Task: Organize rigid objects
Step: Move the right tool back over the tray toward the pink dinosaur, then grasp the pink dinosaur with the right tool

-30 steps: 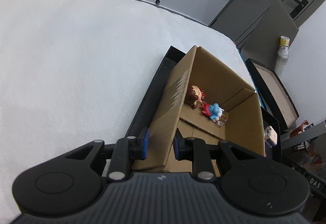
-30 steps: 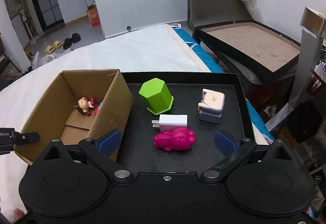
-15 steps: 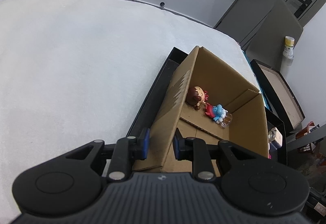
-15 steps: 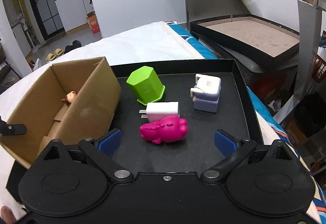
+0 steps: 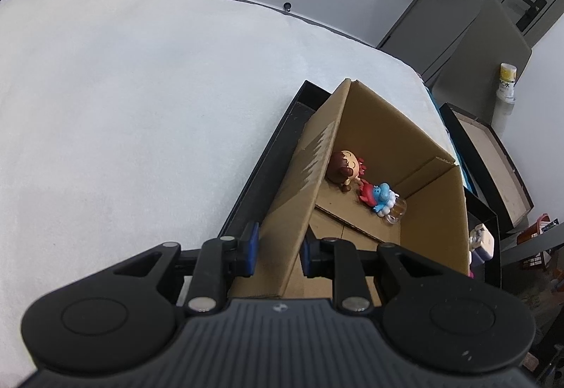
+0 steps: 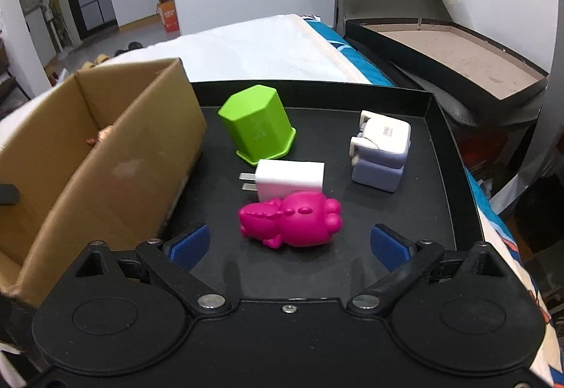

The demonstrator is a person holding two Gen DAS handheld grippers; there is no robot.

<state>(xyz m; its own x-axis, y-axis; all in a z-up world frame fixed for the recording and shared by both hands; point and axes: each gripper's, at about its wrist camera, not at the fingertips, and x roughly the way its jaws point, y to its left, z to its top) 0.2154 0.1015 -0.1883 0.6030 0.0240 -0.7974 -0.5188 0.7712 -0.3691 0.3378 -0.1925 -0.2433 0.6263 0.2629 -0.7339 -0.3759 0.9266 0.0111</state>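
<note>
Clearly the left tongs [image 5: 276, 252] are there to steady things: their blue pads are closed on the near wall of the cardboard box [image 5: 437, 222], one pad outside and one inside, so the box stays put and open at the top while the other hand works. The box sits in the left part of a shallow black tray [image 6: 442, 141], which lies on a bed covered in white cloth [image 5: 123, 113]. Two toy figures already lie together on the box floor near its far corner, a brown-haired doll figure [image 5: 344, 169] and a blue figure with a red hat [image 5: 380, 196], touching each other.

The right tongs [image 6: 289, 243] stand wide open and hold nothing, hanging just short of a magenta toy figure [image 6: 292, 219] lying on its side on the tray floor. That looks like the next piece to be gathered into the box. Its back touches a white plug charger [image 6: 290, 176], whose prongs point toward the box, and behind that a green hexagonal cup [image 6: 257, 125] stands upside down. A white and lavender adapter [image 6: 380, 152] sits apart to the right.

Room for the grip is fair: bare tray lies on both sides of the magenta figure, so the pads can pass left and right of it. The charger just behind it limits how far forward the fingers should go. The box wall rises close on the left, and the tray's raised rim bounds the right, so lifting straight up before crossing over the box edge seems the safest path.
</note>
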